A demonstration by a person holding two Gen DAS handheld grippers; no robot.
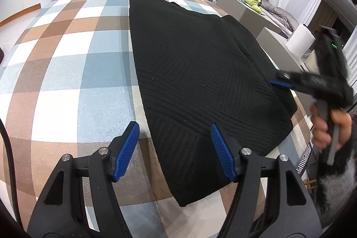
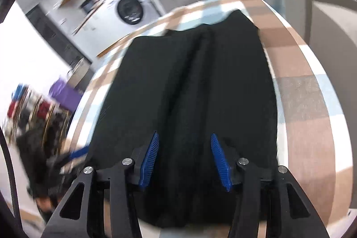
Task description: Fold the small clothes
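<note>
Black ribbed knit, the folded garment [image 1: 200, 73] lies on the checked tablecloth [image 1: 67, 64] toward the table's right edge, its long axis running from the near edge to the far one, with broad bare cloth on its left and only a narrow strip on its right. The left gripper [image 1: 175, 148] hovers spread wide over the garment's near left corner, holding nothing. The right gripper [image 2: 185, 157], in a blurred view, seems to hang over the near end, fingers apart.
</note>
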